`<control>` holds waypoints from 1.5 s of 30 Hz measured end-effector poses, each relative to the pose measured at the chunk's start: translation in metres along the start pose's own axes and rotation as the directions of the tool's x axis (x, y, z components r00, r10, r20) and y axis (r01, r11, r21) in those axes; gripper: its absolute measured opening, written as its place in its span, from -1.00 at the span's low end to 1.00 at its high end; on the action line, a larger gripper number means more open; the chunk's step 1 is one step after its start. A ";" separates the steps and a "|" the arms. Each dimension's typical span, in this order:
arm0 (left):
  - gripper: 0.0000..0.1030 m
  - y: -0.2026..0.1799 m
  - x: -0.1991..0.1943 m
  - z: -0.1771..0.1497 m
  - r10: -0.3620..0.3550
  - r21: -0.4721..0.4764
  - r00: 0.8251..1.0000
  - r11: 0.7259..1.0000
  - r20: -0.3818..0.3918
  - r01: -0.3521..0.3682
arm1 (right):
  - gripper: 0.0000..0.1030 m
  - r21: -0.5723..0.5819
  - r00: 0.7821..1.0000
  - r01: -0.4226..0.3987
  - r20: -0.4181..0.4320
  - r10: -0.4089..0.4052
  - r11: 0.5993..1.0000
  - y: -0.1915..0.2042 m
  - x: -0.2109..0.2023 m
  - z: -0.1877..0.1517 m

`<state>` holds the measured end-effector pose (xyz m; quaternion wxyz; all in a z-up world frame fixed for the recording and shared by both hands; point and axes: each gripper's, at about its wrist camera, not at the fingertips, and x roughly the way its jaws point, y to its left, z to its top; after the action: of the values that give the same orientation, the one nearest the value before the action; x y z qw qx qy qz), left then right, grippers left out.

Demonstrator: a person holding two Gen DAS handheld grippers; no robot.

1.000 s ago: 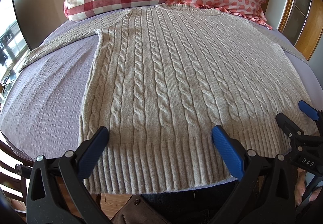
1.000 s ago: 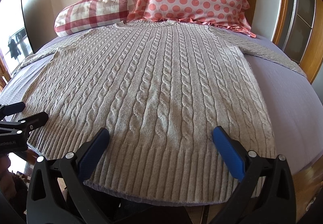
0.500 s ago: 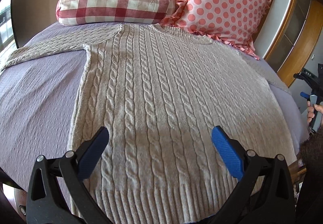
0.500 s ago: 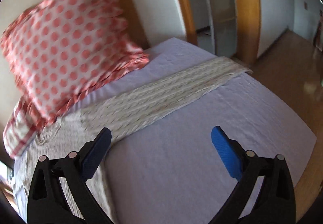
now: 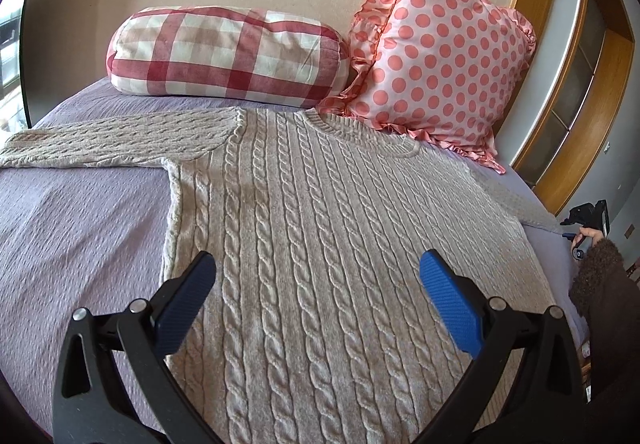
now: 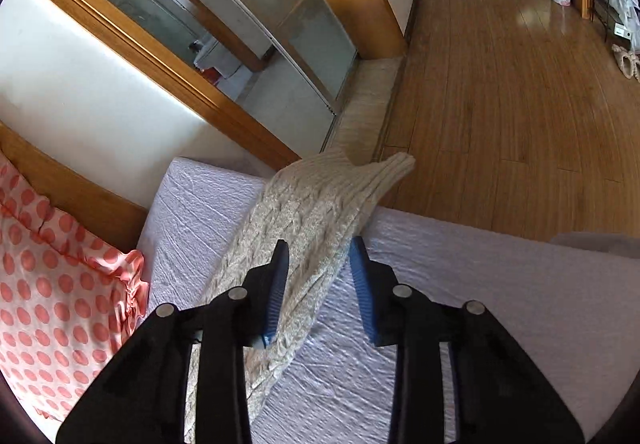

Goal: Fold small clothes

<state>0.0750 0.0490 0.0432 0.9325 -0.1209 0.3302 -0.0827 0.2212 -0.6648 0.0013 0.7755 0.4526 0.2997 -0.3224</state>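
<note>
A beige cable-knit sweater (image 5: pixel 320 236) lies flat on the lilac bed (image 5: pixel 76 228), neck toward the pillows, left sleeve (image 5: pixel 112 139) stretched out to the left. My left gripper (image 5: pixel 316 284) is open and empty above the sweater's body. My right gripper (image 6: pixel 318 264) is at the bed's right side, its jaws partly closed around the sweater's right sleeve (image 6: pixel 316 211), which runs to the mattress edge with its cuff overhanging. The blue pads (image 6: pixel 276 292) flank the sleeve; a firm grip is not clear. The right gripper also shows small in the left wrist view (image 5: pixel 584 219).
A red-and-white checked bolster (image 5: pixel 228 51) and a pink polka-dot cushion (image 5: pixel 436 59) stand at the headboard. The cushion also shows in the right wrist view (image 6: pixel 60 304). A wooden sliding door frame (image 6: pixel 240 55) and wood floor (image 6: pixel 500 83) lie beyond the bed's right edge.
The left gripper has moved forward over the sweater toward the pillows. The right gripper has swung right to the sleeve, dropped over it near the cuff, and its jaws have narrowed around it.
</note>
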 end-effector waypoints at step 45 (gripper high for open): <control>-0.86 0.409 -0.029 0.071 0.252 -0.829 0.965 0.524 -0.068 -0.195 | 0.34 -0.579 0.707 -0.705 -0.523 0.476 0.411 0.187 -0.188 -0.309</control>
<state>0.1285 0.4597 -0.0009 0.7772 -0.5044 0.3144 0.2064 0.1966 -0.2738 0.1121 0.9005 0.2091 0.3274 0.1952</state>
